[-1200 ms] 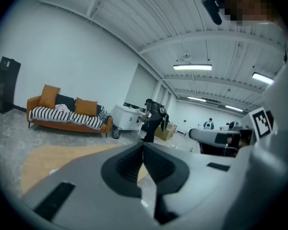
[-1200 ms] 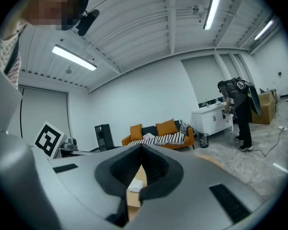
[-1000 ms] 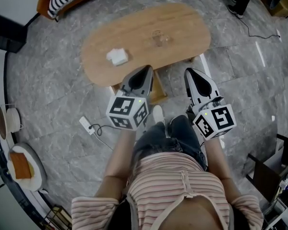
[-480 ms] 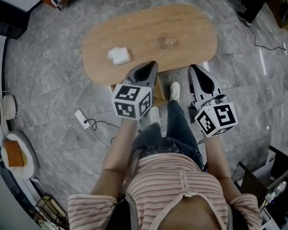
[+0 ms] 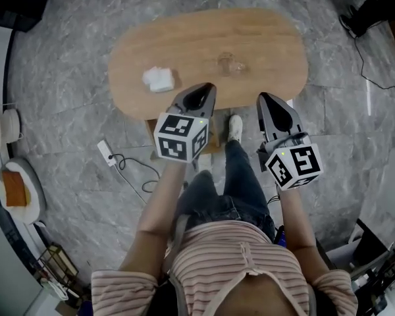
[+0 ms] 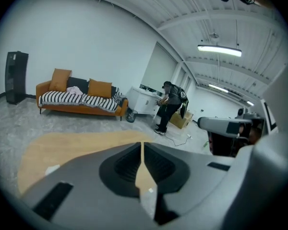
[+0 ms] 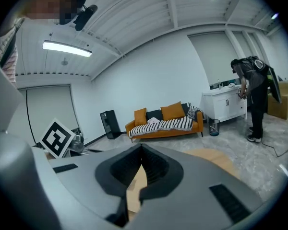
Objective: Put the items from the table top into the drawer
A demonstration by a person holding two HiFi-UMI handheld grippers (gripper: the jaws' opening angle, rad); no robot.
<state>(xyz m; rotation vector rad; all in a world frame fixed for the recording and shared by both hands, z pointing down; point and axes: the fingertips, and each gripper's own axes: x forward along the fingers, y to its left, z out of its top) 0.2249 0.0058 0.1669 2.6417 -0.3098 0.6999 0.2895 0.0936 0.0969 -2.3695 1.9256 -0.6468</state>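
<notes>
An oval wooden table (image 5: 263,38) stands in front of me. On its left part lies a small white folded item (image 5: 158,79); a clear glass (image 5: 229,64) stands near the middle. My left gripper (image 5: 207,88) is shut and empty, its tip over the table's near edge, right of the white item. My right gripper (image 5: 263,98) is shut and empty too, just short of the near edge below the glass. In the left gripper view the shut left gripper (image 6: 142,145) points across the table (image 6: 62,147). The shut right gripper (image 7: 141,148) points toward the sofa (image 7: 165,121).
A wooden part (image 5: 214,135) shows under the table's near edge, by my shoe (image 5: 235,127). A white power strip (image 5: 105,151) with its cable lies on the grey floor at left. Shelves stand at the far left. A person (image 6: 170,107) stands at a white cabinet behind the table.
Both grippers have moved forward and down toward the table's near edge, still shut. I have stepped closer; one foot now reaches under the table edge.
</notes>
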